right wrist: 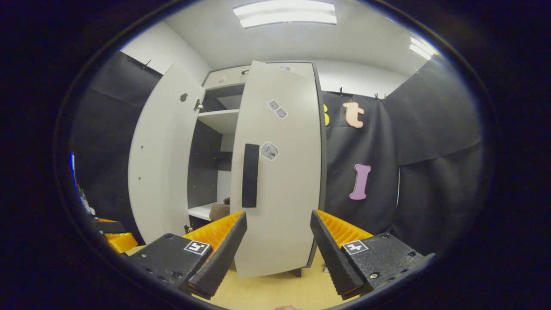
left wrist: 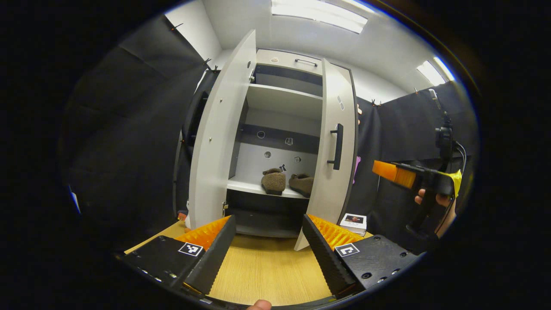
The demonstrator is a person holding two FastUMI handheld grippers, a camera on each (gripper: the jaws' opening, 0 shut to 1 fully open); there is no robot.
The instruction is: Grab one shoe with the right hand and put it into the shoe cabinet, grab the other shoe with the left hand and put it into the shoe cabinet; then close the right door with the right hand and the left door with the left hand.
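Two brown shoes (left wrist: 274, 181) (left wrist: 301, 184) sit side by side on the lower shelf of the white shoe cabinet (left wrist: 282, 101). Its left door (left wrist: 219, 137) stands wide open. The right door (left wrist: 338, 150), with a black handle (left wrist: 337, 146), is partly swung in. My left gripper (left wrist: 269, 245) is open and empty, low above the wooden floor in front of the cabinet. The right gripper (left wrist: 394, 172), held by a hand, hovers right of the right door. In the right gripper view my right gripper (right wrist: 279, 245) is open just before the right door (right wrist: 280, 172), near the handle (right wrist: 250, 175).
A small box (left wrist: 354, 221) lies on the wooden floor (left wrist: 267, 271) beside the cabinet's right corner. Black cloth walls (left wrist: 129, 129) close in on both sides. The left gripper (right wrist: 114, 239) peeks in at the left edge of the right gripper view.
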